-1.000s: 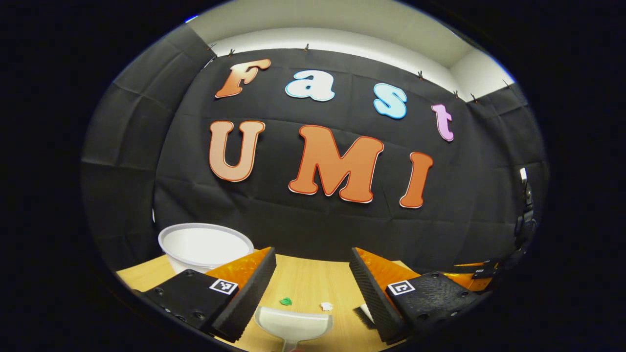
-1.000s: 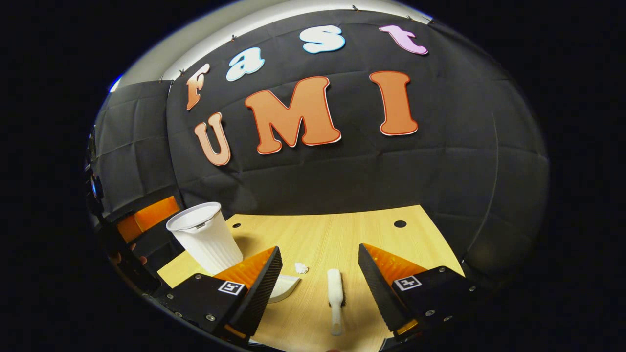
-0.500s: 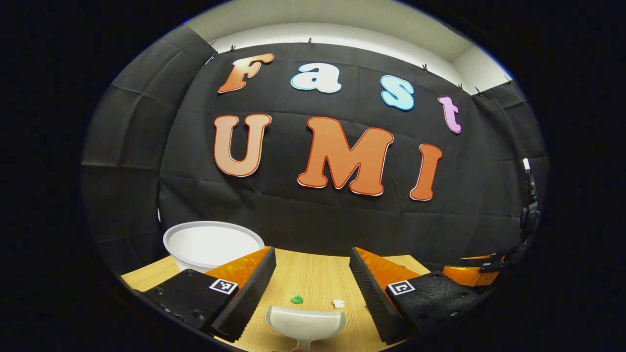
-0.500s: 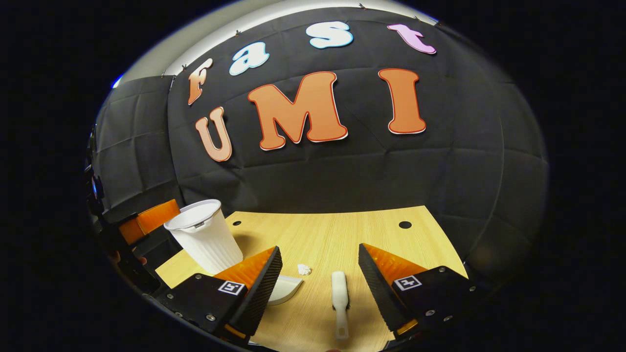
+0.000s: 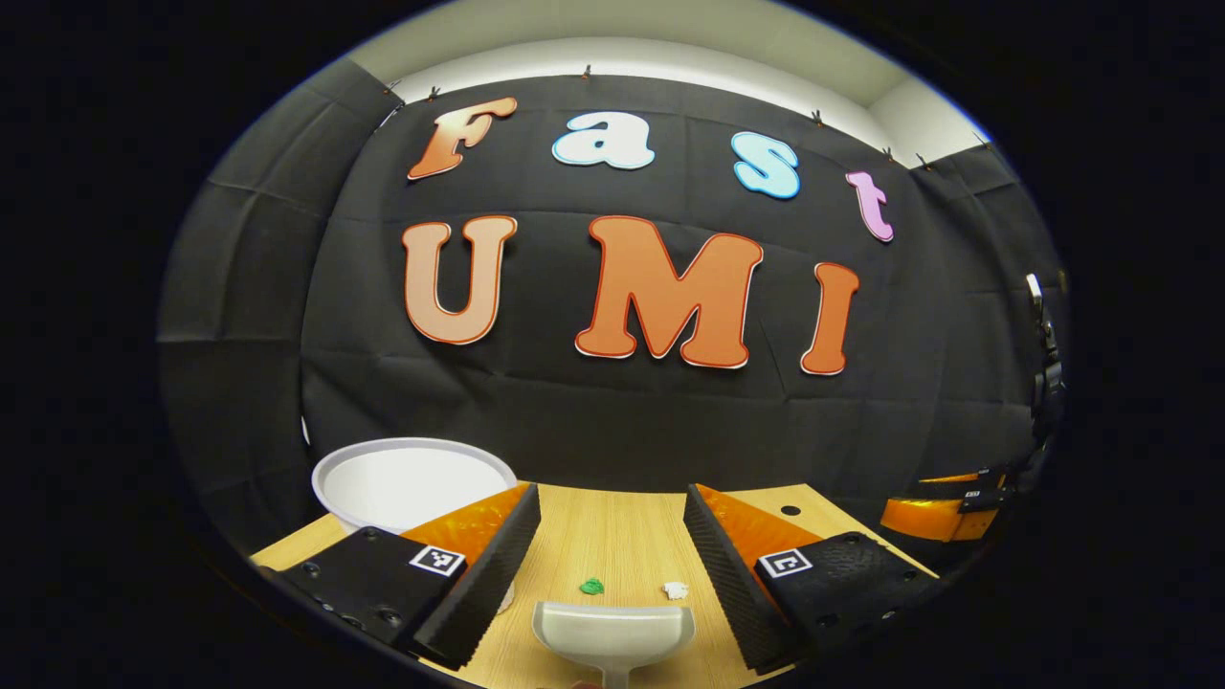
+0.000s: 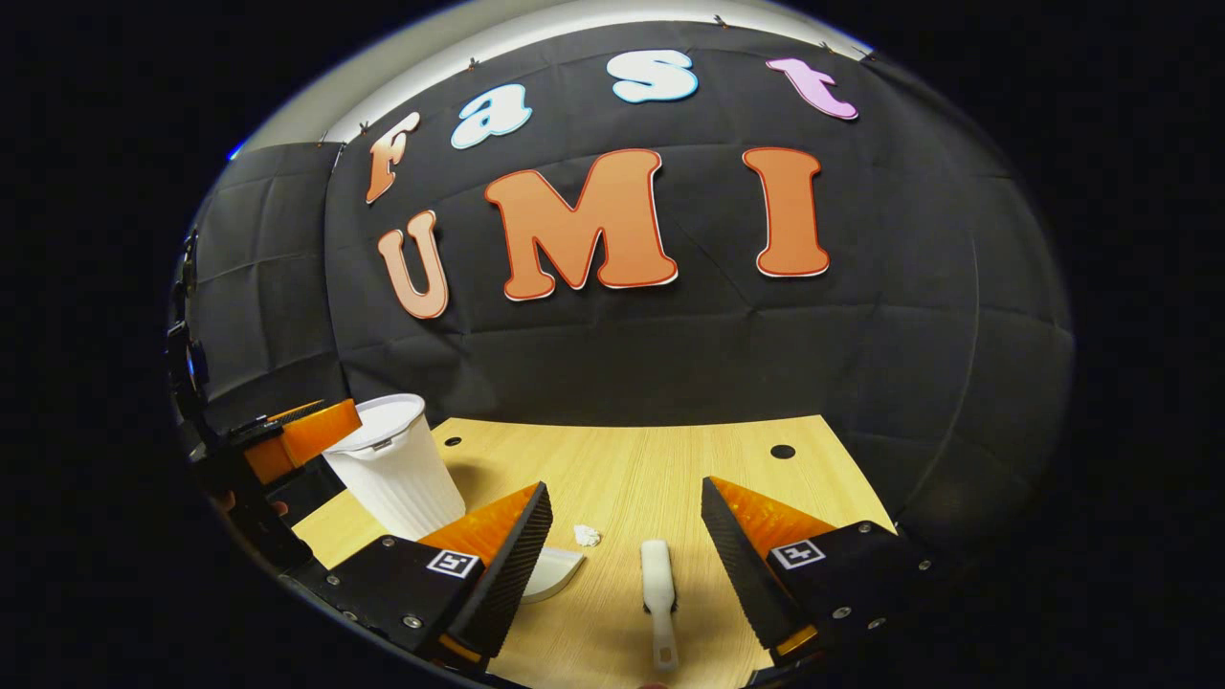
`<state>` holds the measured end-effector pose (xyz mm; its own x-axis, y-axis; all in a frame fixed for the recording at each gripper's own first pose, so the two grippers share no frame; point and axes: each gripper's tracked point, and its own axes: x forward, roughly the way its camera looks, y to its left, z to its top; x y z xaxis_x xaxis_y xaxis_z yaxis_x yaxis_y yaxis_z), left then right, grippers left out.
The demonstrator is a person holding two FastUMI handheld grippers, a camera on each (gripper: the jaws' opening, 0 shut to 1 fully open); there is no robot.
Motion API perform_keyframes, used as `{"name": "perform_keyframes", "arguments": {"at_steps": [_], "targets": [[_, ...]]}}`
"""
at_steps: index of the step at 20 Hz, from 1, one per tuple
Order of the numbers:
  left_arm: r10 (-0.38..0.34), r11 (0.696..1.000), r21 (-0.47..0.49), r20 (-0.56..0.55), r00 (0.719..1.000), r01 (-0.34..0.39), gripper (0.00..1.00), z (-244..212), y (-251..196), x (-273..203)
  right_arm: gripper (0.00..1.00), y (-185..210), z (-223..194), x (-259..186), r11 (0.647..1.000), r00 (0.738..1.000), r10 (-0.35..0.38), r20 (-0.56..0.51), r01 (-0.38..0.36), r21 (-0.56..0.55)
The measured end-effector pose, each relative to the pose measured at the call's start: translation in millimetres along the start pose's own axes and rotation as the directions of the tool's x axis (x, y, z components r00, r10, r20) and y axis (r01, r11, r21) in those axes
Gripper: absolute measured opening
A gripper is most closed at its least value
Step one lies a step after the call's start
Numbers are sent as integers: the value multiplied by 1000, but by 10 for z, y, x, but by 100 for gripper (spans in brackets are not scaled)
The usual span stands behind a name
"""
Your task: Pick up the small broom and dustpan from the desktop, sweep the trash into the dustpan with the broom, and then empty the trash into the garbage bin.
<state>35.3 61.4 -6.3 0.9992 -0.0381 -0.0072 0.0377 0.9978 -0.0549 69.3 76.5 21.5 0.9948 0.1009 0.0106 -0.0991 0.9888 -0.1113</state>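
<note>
Left gripper view: dustpan (image 5: 613, 632) between open jaws | right gripper view: broom (image 6: 657, 595) likewise

In the left gripper view, the dustpan (image 5: 613, 627) is cut off at the bottom edge; its handle is barely visible. The garbage bin (image 5: 412, 478) has its lower wall hidden behind a finger (image 5: 478, 565) of the left hand-held gripper (image 5: 612, 565). The green scrap (image 5: 592, 586) and white scrap (image 5: 676, 590) are too small to identify.

In the right gripper view, the dustpan (image 6: 555, 572) is largely hidden behind a finger (image 6: 502, 565) of the right hand-held gripper (image 6: 627, 565). The broom (image 6: 658, 598) bristles cannot be made out. A hand (image 6: 251, 504) at the left margin is mostly obscured.
</note>
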Motion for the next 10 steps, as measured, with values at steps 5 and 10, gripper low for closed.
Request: {"name": "perform_keyframes", "arguments": {"at_steps": [5,10], "targets": [[6,1000,1,-37,999,-6,95,-120,82,61,95,24,9,40,1000,1000,-7,0,7,7],[-20,997,73,-218,976,36,95,-661,49,155,95,-28,-66,105,1000,1000,-20,-18,21,20]]}}
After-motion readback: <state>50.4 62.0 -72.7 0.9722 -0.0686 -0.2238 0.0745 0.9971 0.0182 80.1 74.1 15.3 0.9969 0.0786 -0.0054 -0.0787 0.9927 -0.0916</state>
